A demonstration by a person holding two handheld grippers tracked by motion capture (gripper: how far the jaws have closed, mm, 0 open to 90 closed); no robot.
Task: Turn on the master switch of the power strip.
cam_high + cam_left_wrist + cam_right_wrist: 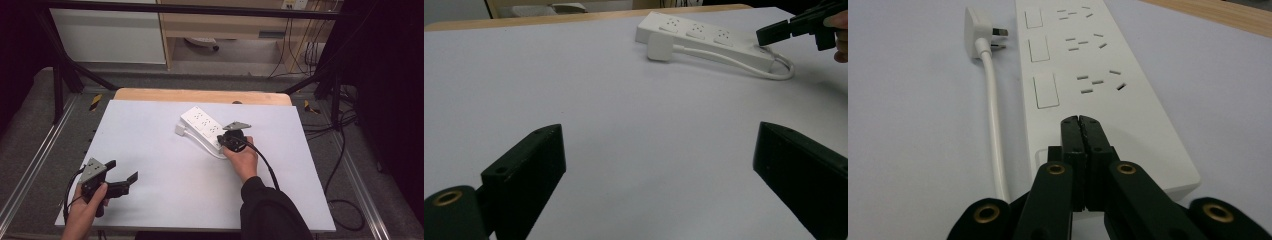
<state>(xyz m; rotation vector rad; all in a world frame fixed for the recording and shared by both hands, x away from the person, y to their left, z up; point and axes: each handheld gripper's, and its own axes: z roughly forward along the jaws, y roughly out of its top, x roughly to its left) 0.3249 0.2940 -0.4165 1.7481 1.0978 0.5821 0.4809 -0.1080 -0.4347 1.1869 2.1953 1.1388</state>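
1. The left hand-held gripper (122,181) sits at the near left of the counter (165,200), well apart from the power strip (202,122). Its jaws stand wide apart with nothing between them. From it, the strip lies far off toward the counter's far right.

2. The power strip, taken as the landmark, lies right of the counter's middle. Its long axis runs diagonally, from its far-left end to its near-right end. Its white cable (993,110) runs along its left flank, and the plug (979,24) rests just beside the strip's far end, pins unplugged.

3. The right hand-held gripper (1080,131) is by far the nearer of the two. It sits at the strip's near-right end, jaws pressed together and holding nothing, their tips over the strip's top face just short of the nearest switch (1044,90). Whether the tips touch the surface cannot be told. The gripper points along the strip's long axis, so a press on that switch would, in all likelihood, call for only a short advance lengthwise.
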